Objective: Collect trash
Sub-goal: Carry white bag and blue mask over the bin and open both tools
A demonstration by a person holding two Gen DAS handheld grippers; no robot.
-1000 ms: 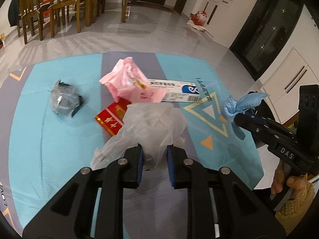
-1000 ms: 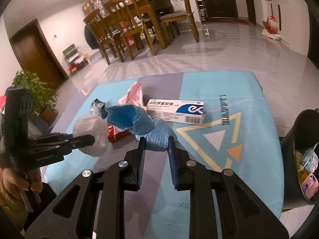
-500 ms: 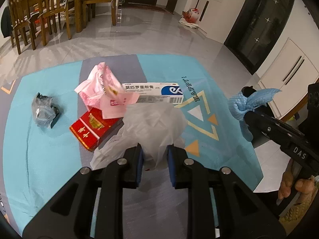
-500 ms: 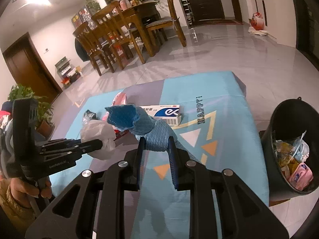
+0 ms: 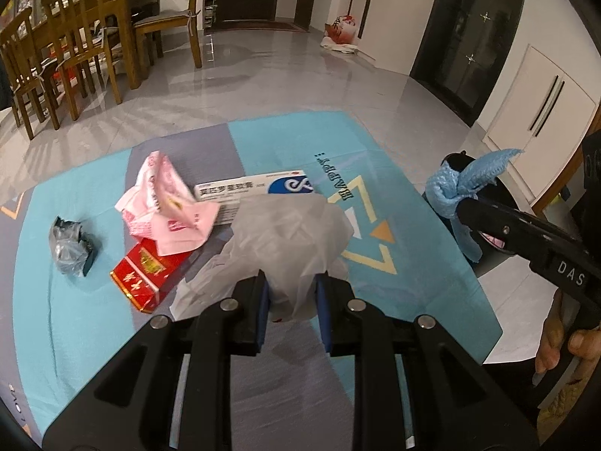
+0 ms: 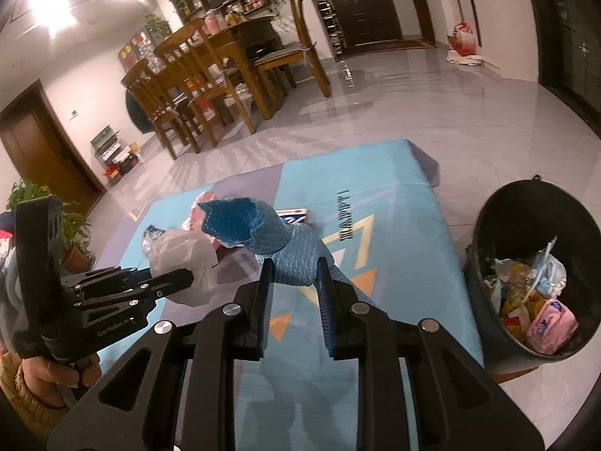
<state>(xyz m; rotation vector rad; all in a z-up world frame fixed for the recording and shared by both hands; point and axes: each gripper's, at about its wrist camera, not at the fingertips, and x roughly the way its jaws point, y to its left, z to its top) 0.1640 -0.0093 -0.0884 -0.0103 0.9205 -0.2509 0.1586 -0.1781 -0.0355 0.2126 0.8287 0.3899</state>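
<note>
Both tools are loaded. Our left gripper (image 5: 291,295) is clenched on a crumpled white plastic bag (image 5: 289,233), whose bulk billows forward of the pads, and our right gripper (image 6: 295,289) is clenched on a twisted blue cloth (image 6: 263,233) that stands up and leans toward 11 o'clock from the pads. In the right wrist view the black bin (image 6: 499,225) stands on the floor just off the mat's edge at 3 o'clock, open and already holding wrappers and other waste; in the left wrist view the cloth hangs in front of that same bin at 3 o'clock. We judge the step in hand to be the carry to the bin. To do it well we would bring each load fully over the mouth before letting go, the cloth first since it is nearer, and hold the pads firm until then, because the light bag could drift and catch on the rim. On the blue and grey mat (image 5: 75,300) four pieces remain: a pink wrapper (image 5: 165,203), a long white box (image 5: 255,188), a red pack (image 5: 144,274) and a dark crumpled foil (image 5: 71,246), all between 9 and 12 o'clock of the left gripper.
</note>
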